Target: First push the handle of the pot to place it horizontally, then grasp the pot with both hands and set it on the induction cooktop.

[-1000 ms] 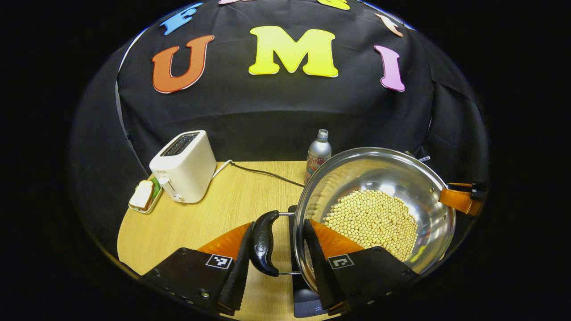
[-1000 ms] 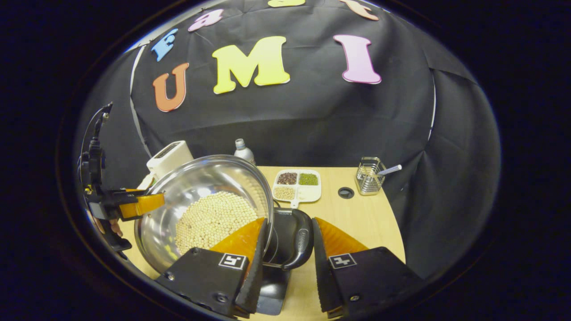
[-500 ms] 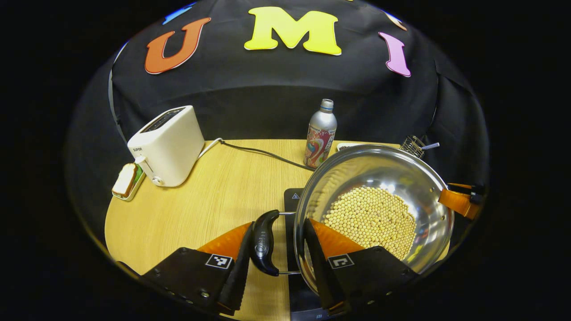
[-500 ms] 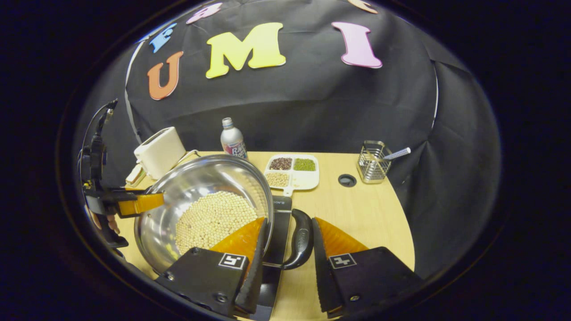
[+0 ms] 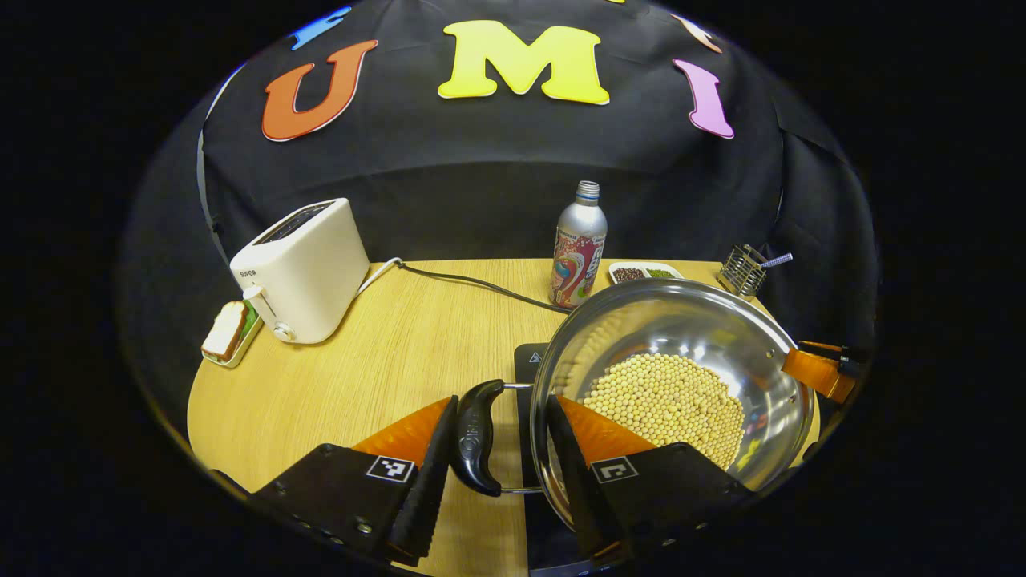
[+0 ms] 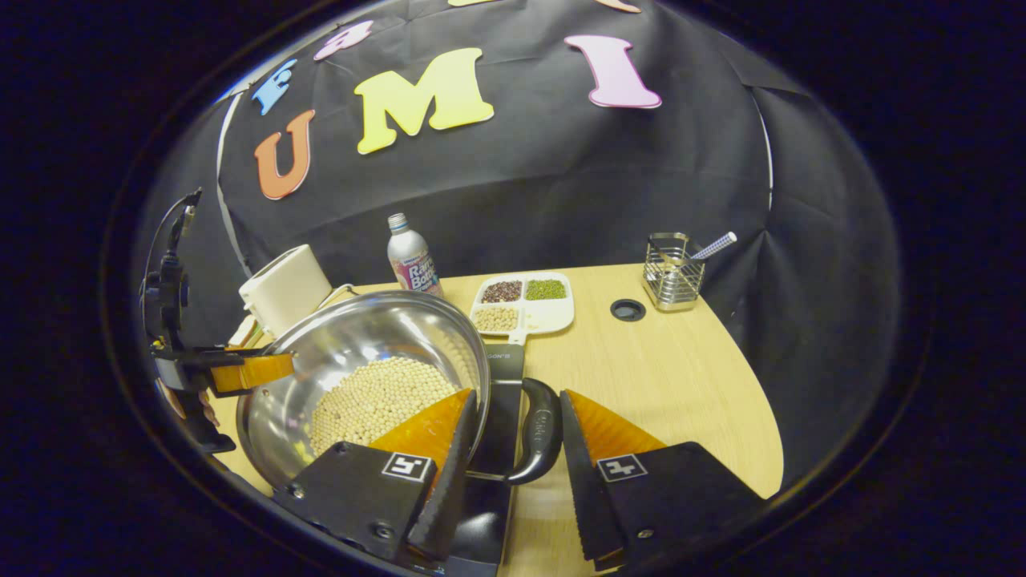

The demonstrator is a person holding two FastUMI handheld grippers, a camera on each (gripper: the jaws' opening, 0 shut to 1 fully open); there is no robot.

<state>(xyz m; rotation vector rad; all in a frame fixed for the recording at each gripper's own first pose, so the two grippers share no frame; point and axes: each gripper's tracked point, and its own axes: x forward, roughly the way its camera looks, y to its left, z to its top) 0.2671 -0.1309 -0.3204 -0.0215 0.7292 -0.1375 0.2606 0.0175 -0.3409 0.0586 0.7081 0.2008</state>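
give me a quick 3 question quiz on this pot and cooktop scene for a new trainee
1. True or false: the pot holds pale round beans.
2. The left gripper has its fingers on either side of what? A) the bottle B) a black pot handle C) the toaster
3. Fill in: the dark slab under the pot is the induction ______.

Key: 1 true; 2 B; 3 cooktop.
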